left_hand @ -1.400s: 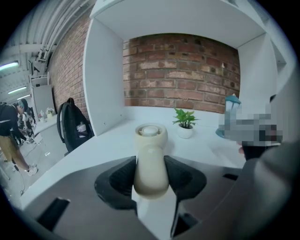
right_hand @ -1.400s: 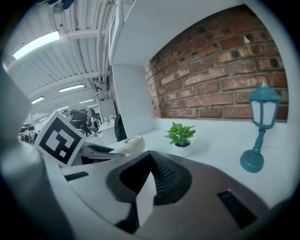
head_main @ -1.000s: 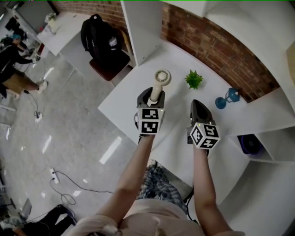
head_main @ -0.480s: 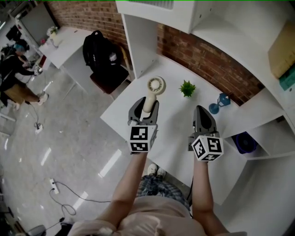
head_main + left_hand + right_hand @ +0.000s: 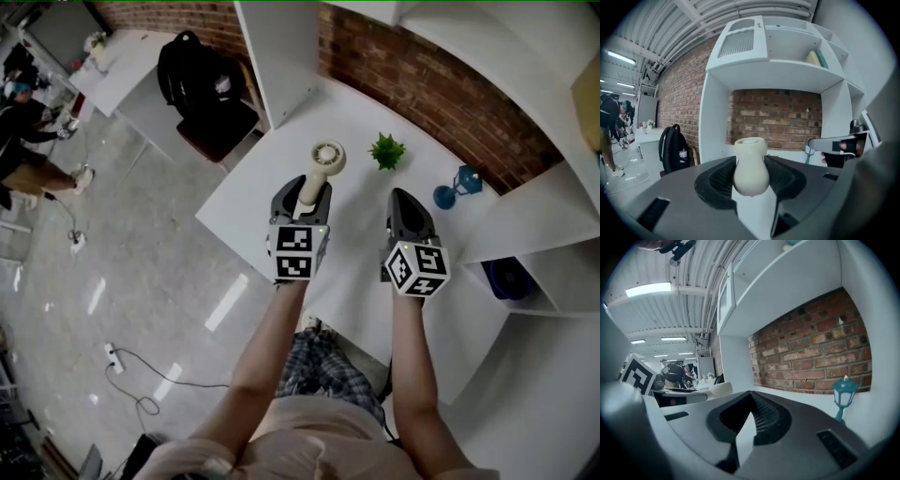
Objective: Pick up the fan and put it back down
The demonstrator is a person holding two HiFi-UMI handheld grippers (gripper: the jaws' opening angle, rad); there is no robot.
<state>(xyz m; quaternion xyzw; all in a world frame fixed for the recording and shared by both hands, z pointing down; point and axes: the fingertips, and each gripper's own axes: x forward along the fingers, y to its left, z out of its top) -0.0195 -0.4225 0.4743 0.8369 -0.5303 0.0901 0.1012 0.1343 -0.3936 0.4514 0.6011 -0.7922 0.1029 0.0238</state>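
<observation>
L hand-held gripper (image 5: 307, 193) half-open, clamped on handle of cream plastic round-headed fan (image 5: 328, 157); fan's long axis runs straight out from jaws toward back edge of white desk (image 5: 361, 220), by its left edge, prob. lifted; R hand-held gripper (image 5: 410, 212) closed, empty, beside.

green plant (image 5: 387, 151) on white table (image 5: 349, 246) | blue lantern (image 5: 459, 187) right of plant, near brick wall (image 5: 441, 94) | black backpack (image 5: 197, 73) on chair (image 5: 222, 132), far left

Cream fan (image 5: 328, 157); white table (image 5: 356, 220); green plant (image 5: 387, 151); blue lantern (image 5: 457, 187); red-brown brick wall (image 5: 422, 89); black backpack (image 5: 192, 70).
</observation>
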